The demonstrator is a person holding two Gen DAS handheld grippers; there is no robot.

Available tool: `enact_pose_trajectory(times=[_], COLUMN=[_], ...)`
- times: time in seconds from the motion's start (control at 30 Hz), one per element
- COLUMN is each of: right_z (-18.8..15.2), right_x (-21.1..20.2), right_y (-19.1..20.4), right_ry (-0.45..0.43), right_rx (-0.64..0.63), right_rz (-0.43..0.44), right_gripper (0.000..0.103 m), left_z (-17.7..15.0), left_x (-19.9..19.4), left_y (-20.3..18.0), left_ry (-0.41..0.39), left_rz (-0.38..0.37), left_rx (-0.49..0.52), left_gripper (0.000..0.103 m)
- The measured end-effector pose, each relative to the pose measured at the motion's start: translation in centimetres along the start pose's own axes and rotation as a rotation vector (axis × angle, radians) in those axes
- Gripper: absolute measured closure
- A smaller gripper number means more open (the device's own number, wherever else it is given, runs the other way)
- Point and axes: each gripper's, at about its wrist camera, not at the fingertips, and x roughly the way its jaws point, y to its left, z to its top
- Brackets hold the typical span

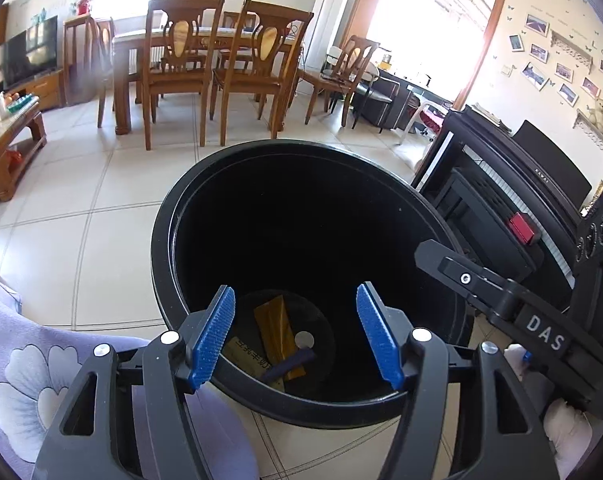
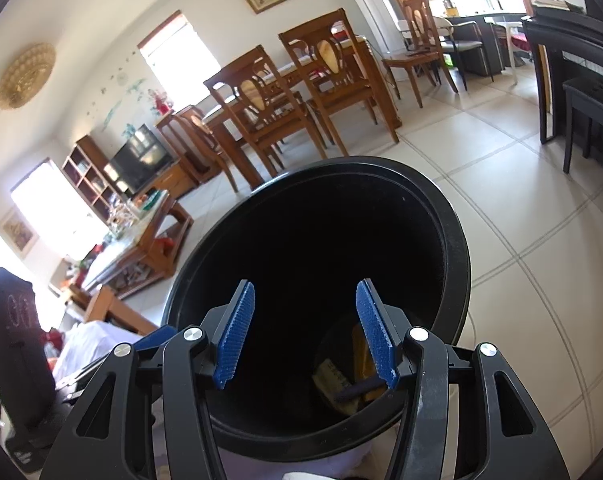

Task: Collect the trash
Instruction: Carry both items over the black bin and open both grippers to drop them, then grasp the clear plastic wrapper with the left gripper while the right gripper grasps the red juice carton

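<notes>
Both views look down into the black bin (image 1: 301,152), which stands on the tiled floor (image 1: 81,240) and serves here as the landmark. The left gripper (image 1: 295,334) hangs over the near rim of the bin with its blue pads spread and nothing between them. The right gripper (image 2: 305,330) is poised just above the same rim, likewise spread and empty.

The trash lies at the bottom of the bin, well below both grippers: a gold wrapper (image 1: 279,332), a dark stick-like piece (image 1: 291,364) lying across it, and a printed packet (image 1: 247,358) beside them. The bin's interior is dark, so what each piece is remains a guess.

Risks, as judged from here: both grippers crowd the one opening, so a careless withdrawal could knock a finger against the rim and tip or shift the bin. The two tools could also collide with each other above it.
</notes>
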Motion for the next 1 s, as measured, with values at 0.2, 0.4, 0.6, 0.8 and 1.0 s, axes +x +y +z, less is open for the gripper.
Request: enact_pose_trajectory(times=[0.2, 0.4, 0.6, 0.8, 1.0], right_z=[-0.9, -3.4, -7.0, -10.8, -15.4], right_x=[-0.1, 0.5, 1.0, 0.0, -2.3], right_y=[2.3, 7.6, 14.9, 22.8, 30.1], right_ry=[-0.013, 0.027, 0.102, 0.141, 0.135], right_rx=[-0.088, -0.243, -0.436, -0.615, -0.841], right_rz=[0.043, 0.136, 0.248, 0.379, 0.476], right_gripper=[0.049, 0.049, 0.045, 0.035, 0.034], left_z=[-1.2, -5.2, -10.0, -14.8, -20.2], left_x=[-3.9, -11.1, -19.0, -25.4, -30.8], left_y=[1.5, 5.2, 10.7, 16.1, 21.4], left_ry=[-0.053, -0.122, -0.172, -0.137, -0.041], left_rz=[0.002, 0.111, 0.301, 0.539, 0.754], left_rx=[-0.037, -0.100, -0.196, -0.274, -0.264], left_gripper=[0.039, 0.039, 0.039, 0.039, 0.039])
